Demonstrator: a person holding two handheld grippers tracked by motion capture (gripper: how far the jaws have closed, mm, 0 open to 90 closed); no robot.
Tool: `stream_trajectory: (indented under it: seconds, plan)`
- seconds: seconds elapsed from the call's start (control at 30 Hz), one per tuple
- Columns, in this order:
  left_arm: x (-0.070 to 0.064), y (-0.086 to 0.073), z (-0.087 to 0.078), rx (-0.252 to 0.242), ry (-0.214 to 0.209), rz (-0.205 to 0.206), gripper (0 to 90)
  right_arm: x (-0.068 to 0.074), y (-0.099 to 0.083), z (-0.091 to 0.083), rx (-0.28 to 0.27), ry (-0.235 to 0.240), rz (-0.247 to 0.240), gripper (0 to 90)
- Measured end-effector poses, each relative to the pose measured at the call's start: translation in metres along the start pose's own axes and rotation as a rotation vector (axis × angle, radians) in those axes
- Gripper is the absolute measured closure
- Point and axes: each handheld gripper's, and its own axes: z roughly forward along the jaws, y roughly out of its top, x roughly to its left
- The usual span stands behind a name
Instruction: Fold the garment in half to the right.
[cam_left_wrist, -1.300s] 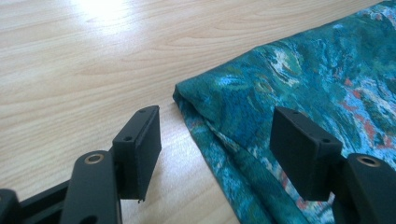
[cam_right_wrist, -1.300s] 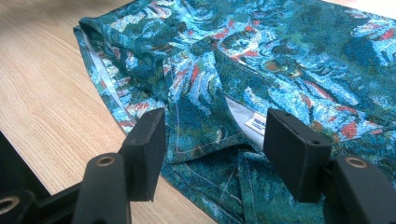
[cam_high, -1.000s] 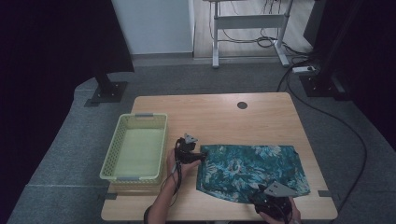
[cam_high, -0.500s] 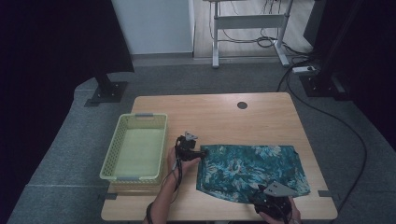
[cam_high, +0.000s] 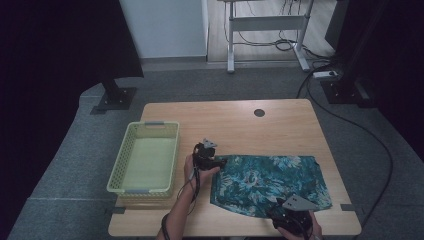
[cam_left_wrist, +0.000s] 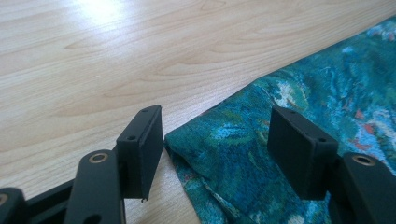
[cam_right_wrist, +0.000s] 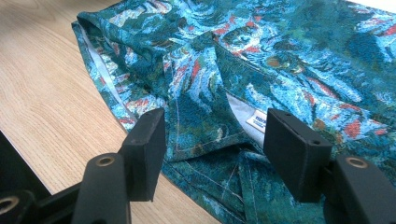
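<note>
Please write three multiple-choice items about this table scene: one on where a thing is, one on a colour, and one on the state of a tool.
1. Where is the basket?
A. left of the cloth
B. on top of the cloth
C. at the far right edge of the table

2. What is the main colour of the cloth?
A. plain red
B. blue-green with a pattern
C. plain white

3. How is the left tool?
A. shut on the basket rim
B. shut with nothing in it
C. open, its jaws at either side of a cloth corner

Answers:
1. A, the high view shows the basket at the table's left, apart from the cloth.
2. B, all views show a teal pattern.
3. C, the left gripper view shows a wide gap between the jaws.
</note>
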Motion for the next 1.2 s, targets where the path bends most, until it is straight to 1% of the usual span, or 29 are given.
stream_trajectory:
  seconds: [0.23,0.37,0.47,0.6,0.67,0.77,0.87,0.97,1.0,1.03,1.1,1.17,1.2]
  plan:
    - [0.001,-0.003,0.006,0.021,0.009,-0.005,37.7,-0.001,0.0,0.0,-0.002,-0.002,-0.001,38.6]
    - [0.001,-0.005,0.007,0.033,0.019,0.003,42.1,-0.001,0.0,-0.001,-0.003,-0.002,0.0,38.6]
    - [0.001,-0.005,0.008,0.04,0.025,0.023,44.9,-0.001,0.0,0.0,-0.002,-0.002,0.0,38.7]
    - [0.002,-0.006,0.01,0.057,0.025,0.032,50.4,-0.002,0.001,-0.001,-0.006,-0.004,0.006,38.6]
    - [0.002,-0.006,0.011,0.052,0.022,0.034,52.0,-0.002,0.001,-0.002,-0.009,-0.005,0.008,38.6]
    - [0.002,-0.006,0.011,0.049,0.022,0.043,56.0,-0.002,0.0,-0.002,-0.008,-0.006,0.007,38.6]
    - [0.002,-0.007,0.011,0.042,0.027,0.031,64.4,-0.001,0.001,-0.001,-0.007,-0.003,0.003,38.6]
    - [0.001,-0.007,0.011,0.043,0.023,0.03,70.4,-0.001,0.001,-0.001,-0.006,-0.003,0.003,38.6]
    - [0.001,-0.007,0.011,0.043,0.019,0.032,75.0,-0.001,0.001,-0.001,-0.007,-0.004,0.002,38.6]
    - [0.0,-0.007,0.011,0.043,0.016,0.032,75.0,-0.001,0.001,-0.001,-0.007,-0.004,0.002,38.6]
    - [0.0,-0.008,0.01,0.044,0.012,0.031,79.2,-0.001,0.001,-0.001,-0.007,-0.005,0.004,38.6]
    - [-0.003,-0.009,0.008,0.045,0.024,0.032,81.2,-0.001,0.001,-0.002,-0.008,-0.005,0.005,38.6]
    - [-0.005,-0.01,0.006,0.04,0.027,0.039,82.3,-0.002,0.001,-0.002,-0.008,-0.005,0.006,38.6]
